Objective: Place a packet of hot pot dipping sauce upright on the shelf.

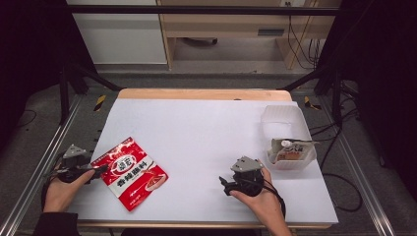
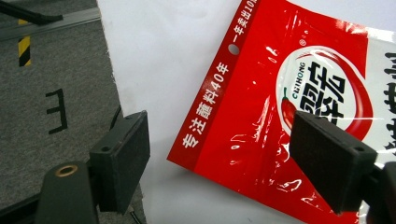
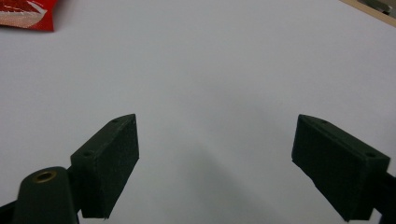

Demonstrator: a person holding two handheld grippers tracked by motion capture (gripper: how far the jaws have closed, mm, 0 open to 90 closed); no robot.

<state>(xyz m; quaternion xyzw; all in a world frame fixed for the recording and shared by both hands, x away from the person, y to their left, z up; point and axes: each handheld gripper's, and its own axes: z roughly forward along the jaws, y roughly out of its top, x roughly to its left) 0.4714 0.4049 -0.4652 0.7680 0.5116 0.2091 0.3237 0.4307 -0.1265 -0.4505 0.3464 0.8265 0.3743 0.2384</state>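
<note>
A red chili seasoning packet (image 1: 130, 172) lies flat on the white table sheet at the front left. My left gripper (image 1: 100, 170) sits at the sheet's left edge, its tips at the packet's left corner. In the left gripper view the jaws of the left gripper (image 2: 224, 158) stand wide open. The packet's (image 2: 261, 107) lower corner lies between them, and the right pad (image 2: 329, 163) hovers over the red film. My right gripper (image 1: 224, 185) rests at the front right, pointing left. It (image 3: 215, 163) is open over bare white sheet, with a corner of the packet (image 3: 25, 14) far off.
A clear plastic bin (image 1: 280, 114) stands at the right edge of the sheet with a white and orange pouch (image 1: 291, 150) in it. The table's wooden back edge (image 1: 196, 93) borders the sheet. Grey floor and metal rails (image 2: 51, 23) lie left of the table.
</note>
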